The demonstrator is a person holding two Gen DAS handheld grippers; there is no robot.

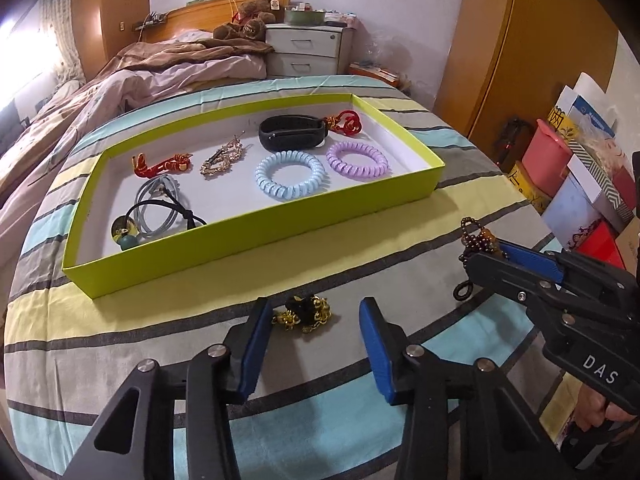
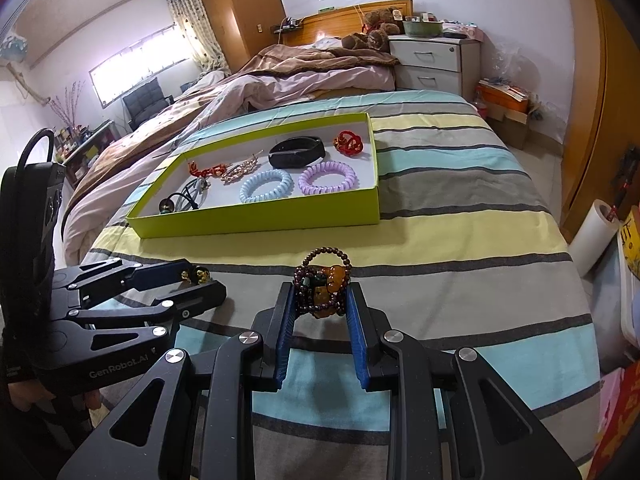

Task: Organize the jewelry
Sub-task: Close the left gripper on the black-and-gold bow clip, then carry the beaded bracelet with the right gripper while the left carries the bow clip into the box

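Here, striped bedspread point(image 2: 460, 216) carries a lime tray point(image 2: 260, 220) beside a nightstand point(image 2: 432, 60).

teddy bear point(image 2: 370, 36) beside white nightstand point(image 2: 434, 62), striped bedsheet point(image 2: 460, 240)

On a striped bedspread point(image 1: 360, 264), the left gripper point(image 1: 316, 320) stands open around a gold-and-black chain point(image 1: 306, 314) near a green tray point(image 1: 256, 228) of hair ties, while the right gripper point(image 1: 490, 254) clasps a beaded bracelet point(image 1: 478, 238) alongside.
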